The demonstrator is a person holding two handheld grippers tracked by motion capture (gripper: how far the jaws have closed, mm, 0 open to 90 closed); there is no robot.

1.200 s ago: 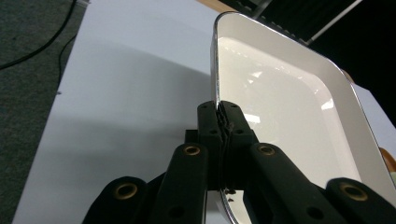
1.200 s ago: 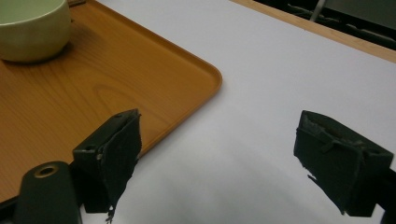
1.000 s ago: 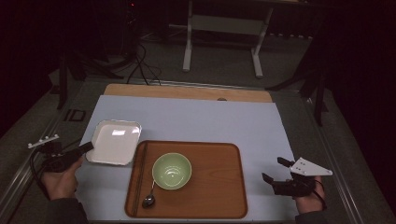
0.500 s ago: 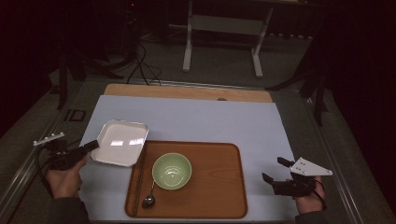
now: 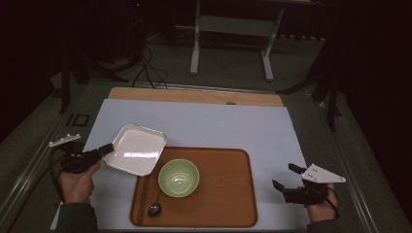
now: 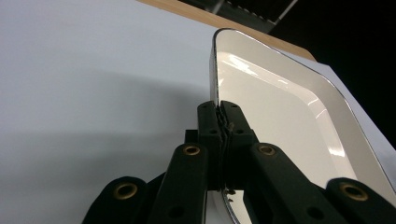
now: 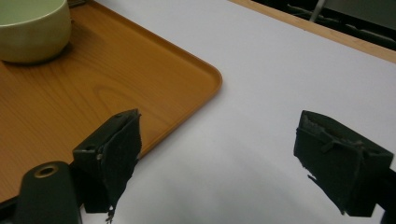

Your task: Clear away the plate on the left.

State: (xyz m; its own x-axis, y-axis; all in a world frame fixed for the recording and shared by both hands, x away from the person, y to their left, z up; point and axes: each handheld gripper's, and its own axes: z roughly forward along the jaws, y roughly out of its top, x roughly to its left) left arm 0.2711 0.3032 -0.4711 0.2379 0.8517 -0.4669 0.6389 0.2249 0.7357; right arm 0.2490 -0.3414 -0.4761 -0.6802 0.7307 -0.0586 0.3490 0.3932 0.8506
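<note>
at the left of the wooden tray [image 5: 228, 194], my left claw [image 5: 104, 150] clamps the white square plate [image 5: 136, 149] by its rim, tilted above the mat for carrying; my right claw [image 5: 284, 177] waits, jaws apart.

The square white glossy dish [image 5: 137, 149] with a thin dark rim hangs tilted, overlapping the wooden tray's [image 5: 228, 194] left corner.

A green bowl [image 5: 179, 177] and a spoon [image 5: 155, 207] sit on the wooden tray [image 5: 228, 194].
</note>
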